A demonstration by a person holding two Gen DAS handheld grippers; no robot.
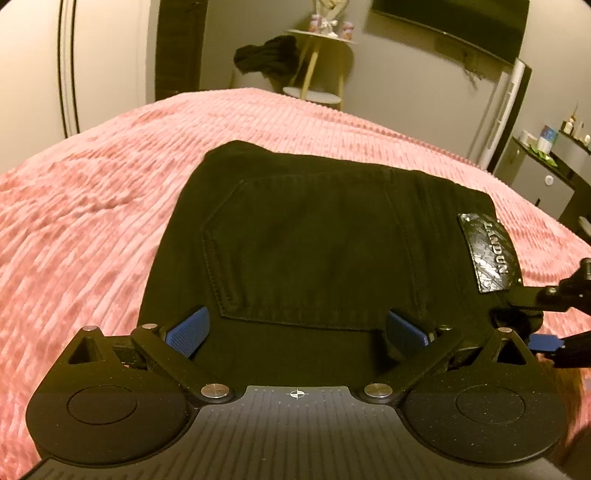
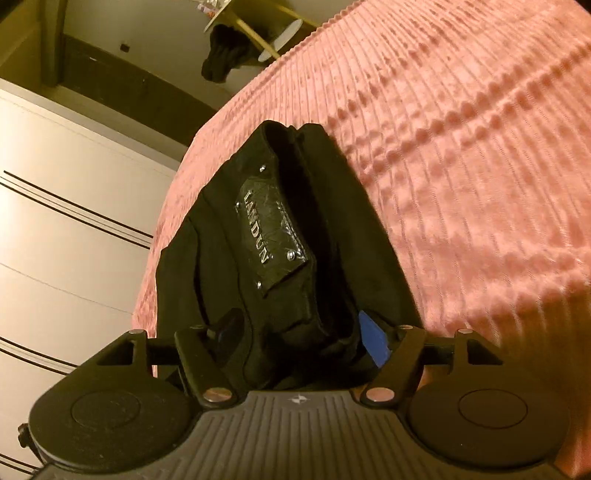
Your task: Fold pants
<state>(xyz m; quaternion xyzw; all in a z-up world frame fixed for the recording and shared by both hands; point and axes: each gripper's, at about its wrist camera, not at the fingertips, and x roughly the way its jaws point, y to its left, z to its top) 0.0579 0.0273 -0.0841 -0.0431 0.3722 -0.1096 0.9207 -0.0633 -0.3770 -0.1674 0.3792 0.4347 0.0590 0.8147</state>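
Observation:
Black pants point(image 1: 314, 229) lie folded into a compact stack on the pink ribbed bedspread point(image 1: 92, 206), back pocket up, with a "LANDUN" leather patch point(image 1: 487, 251) at the right end. My left gripper point(image 1: 297, 331) is open over the near edge of the stack, its blue pads point(image 1: 188, 330) wide apart and nothing pinched. My right gripper point(image 2: 301, 336) is at the waistband end point(image 2: 295, 317). The thick folded cloth sits between its pads, and the blue right pad point(image 2: 375, 341) shows a bare face, so the jaws stand open. In the left wrist view the right gripper point(image 1: 533, 320) reaches in from the right edge.
Beyond the bed's far edge stands a small round side table point(image 1: 321, 66) with a dark garment point(image 1: 266, 55) draped over it. A white wardrobe point(image 2: 55, 221) runs along the bed's left side. A wall screen point(image 1: 450, 26) and a cabinet with small items point(image 1: 546, 162) are at the right.

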